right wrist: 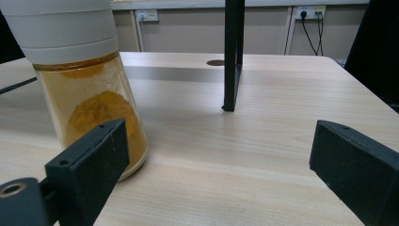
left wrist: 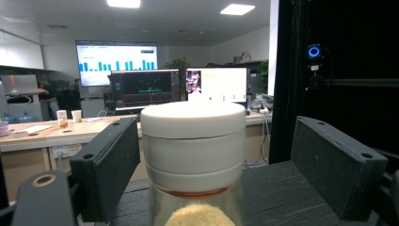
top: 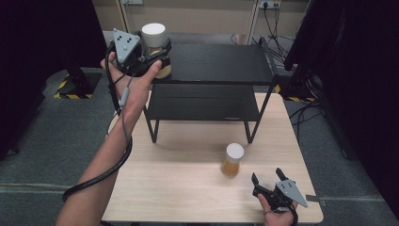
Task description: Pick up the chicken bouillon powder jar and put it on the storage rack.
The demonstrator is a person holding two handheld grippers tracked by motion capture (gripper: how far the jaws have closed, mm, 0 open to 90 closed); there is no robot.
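A jar with a white lid stands at the left end of the top shelf of a black rack, and the left gripper is at it, held up by the left hand. In the left gripper view the jar sits between the two black jaws, closer to the left one; a gap shows on each side of the lid, wide on the right, so the jaws are apart and not pressing it. Through the glass below the lid a pale yellowish lump can be seen. The gripper's cable loops down along the forearm. A second jar, also white-lidded and holding orange-yellow powder, stands on the wooden table in front of the rack, near its right front leg. The right gripper rests low at the table's near right corner in the right hand, just beside and to the right of that jar. Its jaws are spread wide with nothing between them; in the right gripper view the powder jar stands behind the left jaw, outside the gap, and bare tabletop lies between the jaws. The rack's lower shelf is bare. Behind the left gripper's view, monitors and a wall screen with a bar chart stand on a far desk.
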